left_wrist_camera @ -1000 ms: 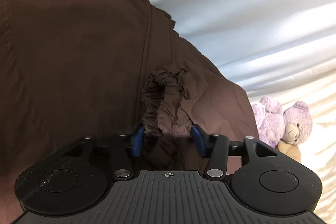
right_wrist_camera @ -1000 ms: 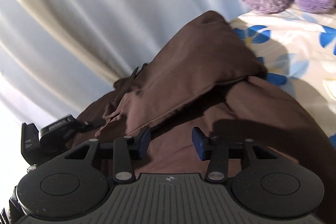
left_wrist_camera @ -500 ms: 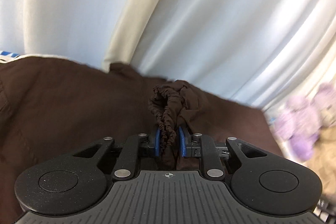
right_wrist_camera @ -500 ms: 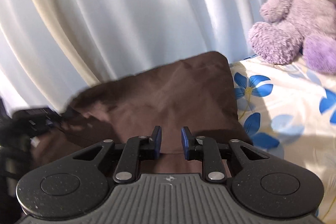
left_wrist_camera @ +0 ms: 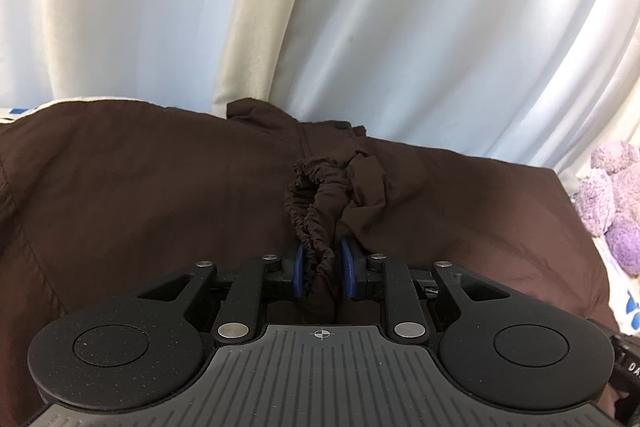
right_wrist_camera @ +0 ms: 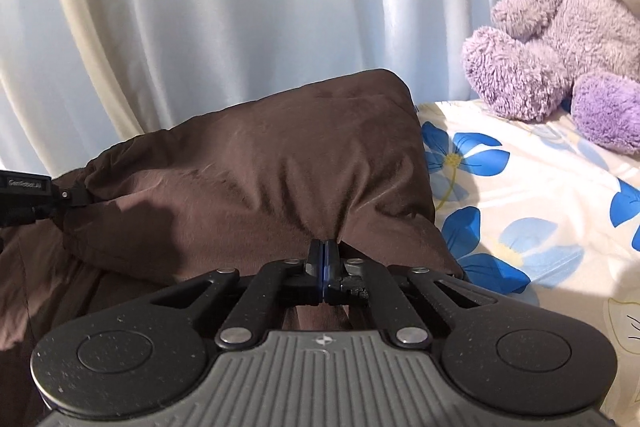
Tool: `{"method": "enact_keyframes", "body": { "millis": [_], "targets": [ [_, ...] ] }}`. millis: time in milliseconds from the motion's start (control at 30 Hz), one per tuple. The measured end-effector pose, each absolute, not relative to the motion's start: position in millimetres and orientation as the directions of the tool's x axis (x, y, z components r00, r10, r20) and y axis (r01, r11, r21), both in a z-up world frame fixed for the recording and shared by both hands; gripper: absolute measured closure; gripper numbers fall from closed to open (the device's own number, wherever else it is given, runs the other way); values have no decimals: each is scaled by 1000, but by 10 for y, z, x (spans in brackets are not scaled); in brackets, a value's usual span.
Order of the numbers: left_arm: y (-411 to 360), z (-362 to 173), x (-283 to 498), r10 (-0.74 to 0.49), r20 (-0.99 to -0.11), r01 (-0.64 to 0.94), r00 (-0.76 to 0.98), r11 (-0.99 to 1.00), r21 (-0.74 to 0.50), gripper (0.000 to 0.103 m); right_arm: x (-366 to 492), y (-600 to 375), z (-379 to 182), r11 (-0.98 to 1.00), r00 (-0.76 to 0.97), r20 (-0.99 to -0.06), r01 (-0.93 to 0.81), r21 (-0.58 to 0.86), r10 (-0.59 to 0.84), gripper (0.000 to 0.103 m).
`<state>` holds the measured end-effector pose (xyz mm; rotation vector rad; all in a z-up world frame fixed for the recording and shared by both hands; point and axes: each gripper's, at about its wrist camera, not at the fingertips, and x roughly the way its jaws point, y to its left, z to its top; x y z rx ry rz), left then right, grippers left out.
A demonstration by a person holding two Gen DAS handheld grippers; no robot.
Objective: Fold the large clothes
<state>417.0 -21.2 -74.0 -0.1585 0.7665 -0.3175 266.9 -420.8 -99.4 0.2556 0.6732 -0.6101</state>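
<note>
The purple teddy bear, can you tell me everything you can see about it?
The fluffy purple teddy bear has shaggy lilac plush fur, deeper purple feet and a pale beige muzzle with a dark eye. It sits upright on the cream bedsheet with blue flowers, in front of the white curtain. It sits apart from the brown garment. Nothing grips it. The picture's edge cuts off part of it.

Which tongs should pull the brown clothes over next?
Probably left: the left tongs grip the gathered elastic cuff, a free end. The right tongs only pinch a fold of the brown garment.
</note>
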Motion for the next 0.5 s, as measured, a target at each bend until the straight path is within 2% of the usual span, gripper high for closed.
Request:
{"method": "enact_keyframes", "body": {
  "millis": [167, 300, 500],
  "targets": [
    [-169, -617, 4115, -328, -643, 214, 692, 944, -251, 81, 2712, -4163, -881, 799, 593, -666, 601, -8, -452, 103],
    [-146, -542, 4100, -301, -626, 211, 719, 953, -217, 81, 2761, -4119, -609, 791, 624, -592, 611, -38, -511, 101],
    [-196, -641, 4072, -267, -630, 224, 729, 963, -149, 78, 3128, -4370, -765, 787, 580, -653, 615, -41, -488, 101]
  ]
}}
